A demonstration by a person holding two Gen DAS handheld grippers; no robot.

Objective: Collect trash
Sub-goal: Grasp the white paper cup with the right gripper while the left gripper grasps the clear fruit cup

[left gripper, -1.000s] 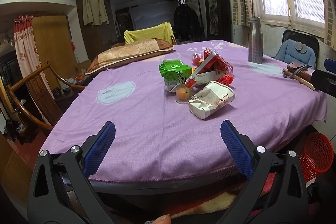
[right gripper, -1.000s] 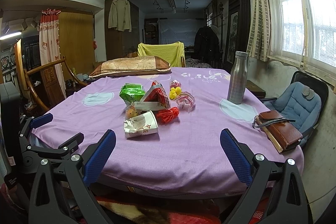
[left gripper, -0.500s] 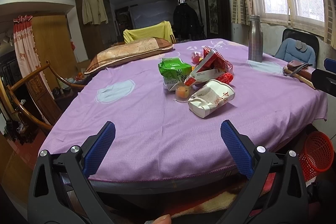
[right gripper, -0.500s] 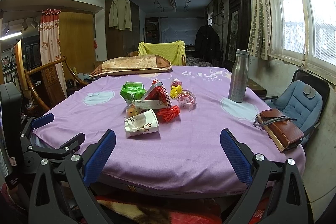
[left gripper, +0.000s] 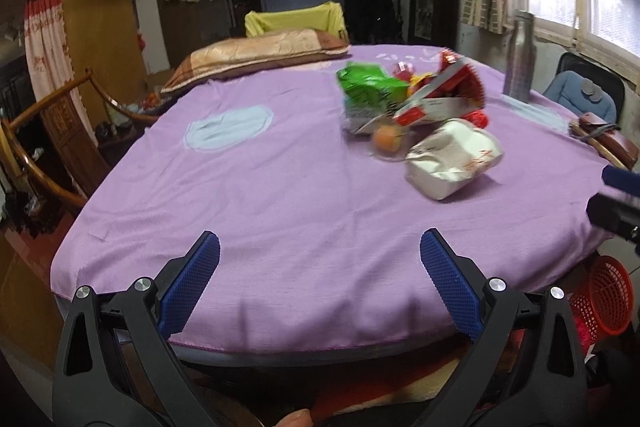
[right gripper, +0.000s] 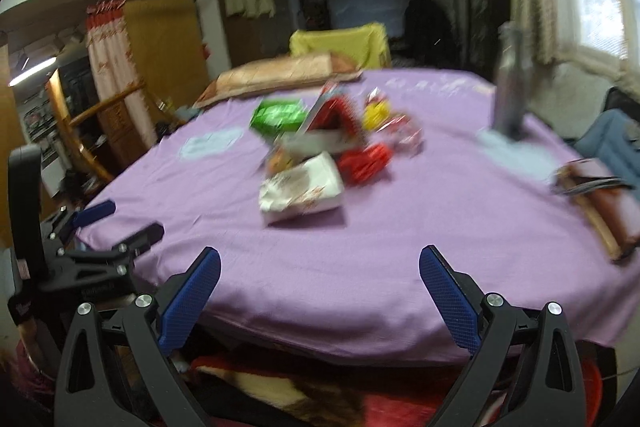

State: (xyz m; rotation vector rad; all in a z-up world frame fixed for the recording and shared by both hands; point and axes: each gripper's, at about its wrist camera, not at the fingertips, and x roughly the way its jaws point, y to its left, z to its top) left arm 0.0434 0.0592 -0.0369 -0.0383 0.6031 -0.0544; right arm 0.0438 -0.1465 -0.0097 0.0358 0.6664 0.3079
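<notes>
A pile of trash lies mid-table on the purple cloth [left gripper: 280,195]: a crumpled white paper box [left gripper: 454,157], a green packet [left gripper: 366,85], a red-and-white carton [left gripper: 444,91], a small cup with orange contents [left gripper: 386,141]. In the right wrist view I see the white box [right gripper: 302,189], green packet [right gripper: 278,117], red wrapper [right gripper: 366,157] and yellow wrapper [right gripper: 376,111]. My left gripper [left gripper: 320,279] is open and empty over the near table edge. My right gripper [right gripper: 320,287] is open and empty, also short of the pile. The left gripper also shows in the right wrist view [right gripper: 100,247].
A steel bottle [left gripper: 520,57] stands at the far right of the table, a brown leather bag [right gripper: 604,203] at the right edge, a pillow [left gripper: 256,57] at the back. A red mesh basket [left gripper: 604,297] sits on the floor at right. A wooden chair [left gripper: 52,155] stands left.
Both grippers have moved forward and closer to the table and trash pile; both views are now motion-blurred. The jaws stay open. The trash has not moved.
</notes>
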